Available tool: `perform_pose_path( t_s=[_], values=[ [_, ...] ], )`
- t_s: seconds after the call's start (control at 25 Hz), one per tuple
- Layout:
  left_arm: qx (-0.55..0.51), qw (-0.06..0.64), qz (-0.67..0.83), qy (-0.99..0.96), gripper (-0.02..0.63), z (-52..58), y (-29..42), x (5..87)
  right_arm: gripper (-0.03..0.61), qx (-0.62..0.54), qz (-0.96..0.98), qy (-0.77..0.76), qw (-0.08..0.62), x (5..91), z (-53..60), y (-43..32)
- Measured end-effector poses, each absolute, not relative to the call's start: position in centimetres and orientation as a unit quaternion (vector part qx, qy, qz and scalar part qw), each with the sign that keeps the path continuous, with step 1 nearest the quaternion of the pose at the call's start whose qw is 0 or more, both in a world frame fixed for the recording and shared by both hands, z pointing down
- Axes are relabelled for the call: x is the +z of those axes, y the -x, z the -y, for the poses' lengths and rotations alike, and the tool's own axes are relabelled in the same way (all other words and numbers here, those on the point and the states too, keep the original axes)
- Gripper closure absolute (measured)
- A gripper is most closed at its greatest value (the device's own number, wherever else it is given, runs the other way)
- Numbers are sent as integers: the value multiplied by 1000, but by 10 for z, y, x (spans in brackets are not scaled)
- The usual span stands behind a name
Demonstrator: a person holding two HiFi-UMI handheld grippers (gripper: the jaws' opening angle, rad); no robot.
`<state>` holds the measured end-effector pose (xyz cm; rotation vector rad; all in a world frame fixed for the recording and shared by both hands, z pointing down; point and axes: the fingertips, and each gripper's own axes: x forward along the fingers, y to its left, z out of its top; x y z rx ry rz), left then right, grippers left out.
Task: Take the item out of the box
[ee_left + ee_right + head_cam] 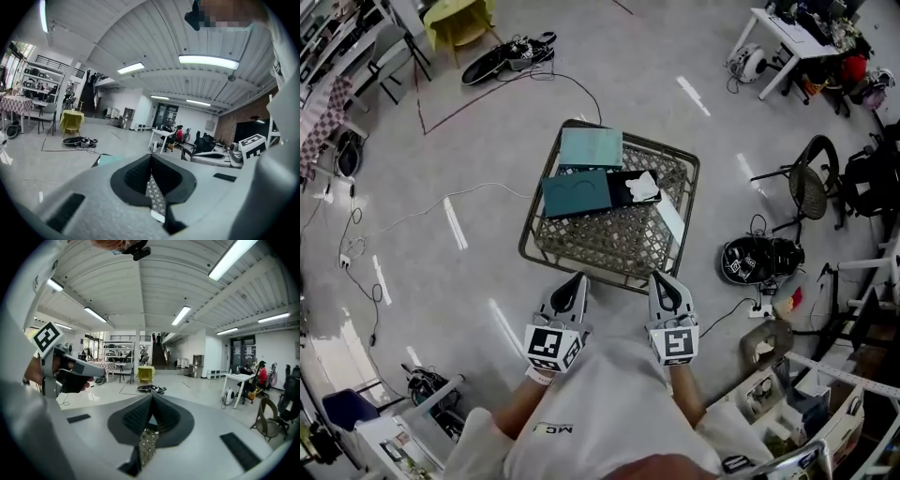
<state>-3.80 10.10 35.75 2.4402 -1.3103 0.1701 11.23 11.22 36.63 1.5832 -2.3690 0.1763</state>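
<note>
A dark teal box [577,193] lies on a square wicker-topped table [609,246] in the head view. Its black drawer is slid out to the right and holds a white crumpled item [643,186]. A lighter teal box [591,147] lies behind it at the table's far edge. My left gripper [573,280] and right gripper [663,277] hover side by side at the table's near edge, well short of the boxes. Both are shut with nothing held. In the left gripper view the left gripper [151,157] points level across the room, as the right gripper [152,396] does in its own view.
Cables [441,202] trail over the grey floor on the left. A black helmet-like object [754,260] and a round chair [809,186] stand to the right. A white desk [795,37] is at the far right, a yellow-draped chair [459,22] at the far left.
</note>
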Motion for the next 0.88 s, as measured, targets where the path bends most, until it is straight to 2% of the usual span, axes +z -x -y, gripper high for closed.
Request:
perform_pose_path(
  t_s=[0.28,0.88],
  values=[
    [84,185,431,-879,589,-17,61,373,563,73,801,-576,146,365,-36,-87],
    [108,199,412,-882,589,37,18,396,552,111,800,-561,182,422,55,-129]
  ],
)
